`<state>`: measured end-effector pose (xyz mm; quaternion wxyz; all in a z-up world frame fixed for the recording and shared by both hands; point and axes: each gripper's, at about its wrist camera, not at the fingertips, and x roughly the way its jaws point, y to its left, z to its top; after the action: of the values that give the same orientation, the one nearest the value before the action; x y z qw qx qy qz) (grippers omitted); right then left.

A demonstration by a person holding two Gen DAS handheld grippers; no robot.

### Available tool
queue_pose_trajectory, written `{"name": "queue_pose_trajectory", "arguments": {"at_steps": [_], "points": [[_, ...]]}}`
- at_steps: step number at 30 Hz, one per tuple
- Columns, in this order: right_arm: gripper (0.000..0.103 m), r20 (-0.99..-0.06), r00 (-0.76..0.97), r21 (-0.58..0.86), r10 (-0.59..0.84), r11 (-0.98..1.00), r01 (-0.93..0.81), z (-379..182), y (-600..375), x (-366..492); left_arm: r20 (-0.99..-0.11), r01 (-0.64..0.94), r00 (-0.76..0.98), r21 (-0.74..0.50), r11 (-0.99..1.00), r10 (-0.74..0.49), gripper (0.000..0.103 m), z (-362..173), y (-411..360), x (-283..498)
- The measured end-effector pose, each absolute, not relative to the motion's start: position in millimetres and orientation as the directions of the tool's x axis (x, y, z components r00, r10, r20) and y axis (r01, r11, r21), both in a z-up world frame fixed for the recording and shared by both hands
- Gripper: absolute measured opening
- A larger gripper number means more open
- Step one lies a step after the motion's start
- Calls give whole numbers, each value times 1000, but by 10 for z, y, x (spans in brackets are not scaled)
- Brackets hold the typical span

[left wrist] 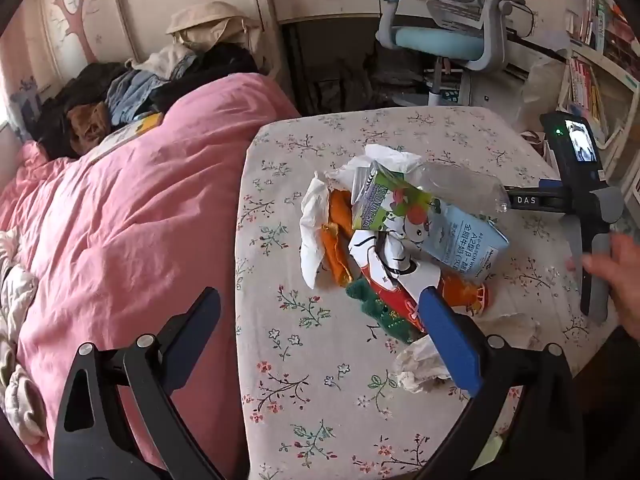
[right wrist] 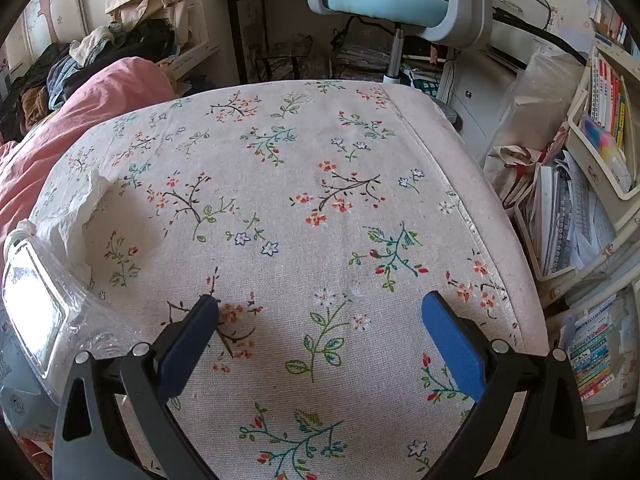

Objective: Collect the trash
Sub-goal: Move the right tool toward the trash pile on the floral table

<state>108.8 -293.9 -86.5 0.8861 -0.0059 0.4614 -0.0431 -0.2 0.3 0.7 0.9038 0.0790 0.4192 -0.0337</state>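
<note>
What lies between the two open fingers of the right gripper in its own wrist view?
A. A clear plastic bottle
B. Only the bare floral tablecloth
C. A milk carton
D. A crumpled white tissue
B: in the right wrist view the right gripper stands open over the floral tablecloth, with nothing between its fingers; the clear plastic bottle and the white tissue lie off to the left edge.

Milk carton (left wrist: 436, 224) lies atop wrappers on the table (left wrist: 320, 380).

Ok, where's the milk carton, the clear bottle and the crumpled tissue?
milk carton (left wrist: 460, 236): left wrist view, blue printed side.
clear bottle (left wrist: 464, 188): left wrist view, see-through body.
crumpled tissue (left wrist: 416, 364): left wrist view, its wrinkled middle.
</note>
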Motion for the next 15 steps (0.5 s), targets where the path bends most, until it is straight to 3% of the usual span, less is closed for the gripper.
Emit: {"name": "queue_pose_trajectory", "arguments": {"at_steps": [3,6,9,11,15], "points": [[97,-819,572,-3,-50,997,83,-869,-2957,1086,-723,115,691,116,987,4,96,93,18,-18],[97,-833,550,-4,-58,995,99,-857,-2925,1042,-624,108,782,141,984,3,96,214,-72,-189],[97,-849,529,50,-9,994,96,-768,-2930,1003,-629,92,777,102,991,-7,96,246,23,-131],[97,-805,593,93,2,988,122,-572,-2983,855,-666,105,746,96,990,-15,96,241,76,-77],[97,-648,760,37,-56,994,104,78,-2763,334,-709,86,705,35,996,-36,96,178,204,-71]]}}
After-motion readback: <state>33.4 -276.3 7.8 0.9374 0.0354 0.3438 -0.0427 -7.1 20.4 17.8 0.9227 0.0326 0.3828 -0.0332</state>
